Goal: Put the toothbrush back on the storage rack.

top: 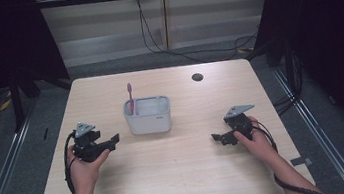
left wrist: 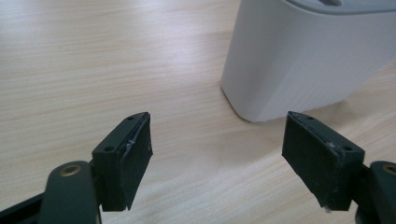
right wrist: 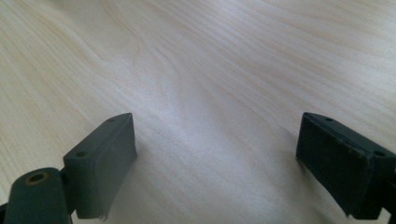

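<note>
I've got both tongs wide open and empty, hovering low over the wood surface (top: 180,176). Left tongs (top: 114,140) sit just left of the white holder (top: 148,116), jaws pointing toward it; in the left gripper view the holder (left wrist: 299,56) fills the upper right w/ a clear gap between it and my jaw tips, so not touching. Right tongs (top: 215,137) are well apart from it on the other side, aimed back toward the middle, w/ bare wood in front of them in the right gripper view.

The holder stands upright near the centre of the surface, slightly toward the far side. A pink toothbrush (top: 130,98) stands in its left rear corner, head up, leaning a bit.

Handling, my guess: holder looks like smooth rigid plastic, light, prob. slippery on the rounded walls and too wide for one jaw span, so I'd pinch the rim wall rather than the body. Toothbrush is thin, stiff, very light; best grabbed mid-handle above the rim, squarely, or it'll swivel in the pads. Left tongs are the closer pair for either. Pushing the holder sideways would likely slide it, maybe tip the brush.
</note>
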